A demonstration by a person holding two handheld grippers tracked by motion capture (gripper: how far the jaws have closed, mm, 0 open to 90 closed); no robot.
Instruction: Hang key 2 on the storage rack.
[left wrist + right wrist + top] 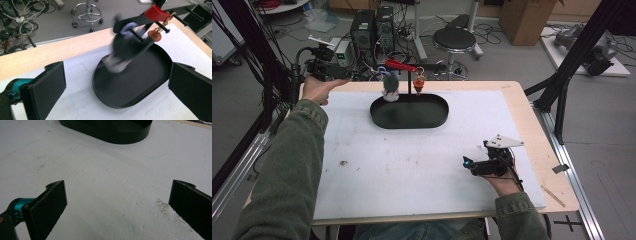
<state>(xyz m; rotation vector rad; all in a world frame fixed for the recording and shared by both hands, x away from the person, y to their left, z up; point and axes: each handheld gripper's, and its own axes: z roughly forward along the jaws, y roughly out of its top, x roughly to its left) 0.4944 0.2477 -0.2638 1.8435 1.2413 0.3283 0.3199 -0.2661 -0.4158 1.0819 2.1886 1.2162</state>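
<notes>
A black oval tray (412, 116) lies at the back middle of the white mat (412, 170). On its far rim stands a thin black stand with a red top piece (401, 65). From the stand hang a grey and white plush charm (390, 86) and a small orange charm (419, 85). My left gripper (343, 74) is held up at the table's back left corner, open and empty. In the left gripper view the tray (140, 82) lies ahead of it, and the plush charm (122, 50) is motion-blurred. My right gripper (472, 165) rests low at the front right, open over bare mat (117, 183).
The wooden table edge (517, 100) frames the mat. Behind the table are a black stool (454, 39), computer cases (372, 27) and loose cables. Black frame struts (562, 85) rise at the right, and a cardboard box (524, 17) stands on the floor.
</notes>
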